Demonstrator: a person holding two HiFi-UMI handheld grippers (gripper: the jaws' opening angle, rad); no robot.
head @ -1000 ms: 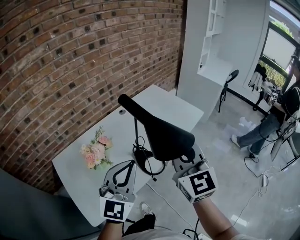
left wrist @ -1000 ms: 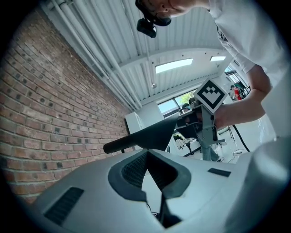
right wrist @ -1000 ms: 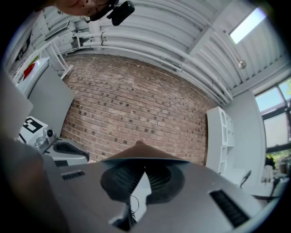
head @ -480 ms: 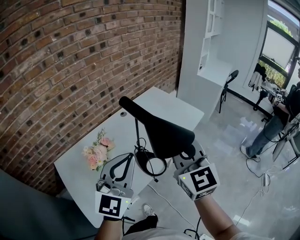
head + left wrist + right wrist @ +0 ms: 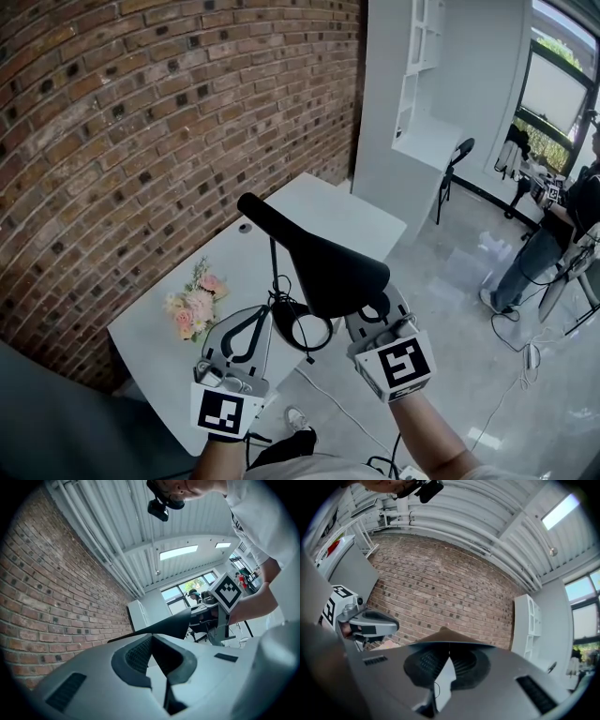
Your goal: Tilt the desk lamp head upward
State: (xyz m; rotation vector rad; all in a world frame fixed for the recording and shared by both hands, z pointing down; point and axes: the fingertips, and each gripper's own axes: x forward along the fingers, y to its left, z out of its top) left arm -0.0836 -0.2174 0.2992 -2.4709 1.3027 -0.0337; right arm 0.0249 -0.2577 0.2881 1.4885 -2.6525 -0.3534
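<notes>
The black desk lamp stands on the white table [image 5: 155, 349]. Its long head [image 5: 319, 255] slopes from upper left down to the right, above a thin stem and a ring-shaped base [image 5: 302, 330]. My right gripper [image 5: 371, 306] sits under the wide low end of the head, and the head hides its tips. In the right gripper view the jaws [image 5: 449, 645] meet, with the edge of the lamp head [image 5: 440, 636] just beyond them. My left gripper [image 5: 266, 326] is shut with nothing in it, tips close to the base. The left gripper view shows the lamp head [image 5: 171, 625] past the shut jaws.
A small bunch of pink flowers [image 5: 192, 307] lies on the table left of the lamp. The brick wall [image 5: 141, 131] runs behind the table. A white shelf unit [image 5: 412, 112], a chair [image 5: 459, 159] and a person [image 5: 548, 248] are at the right; cables lie on the floor.
The left gripper has edged up and right, closer to the lamp base. The lamp head and right gripper hold nearly the same place.
</notes>
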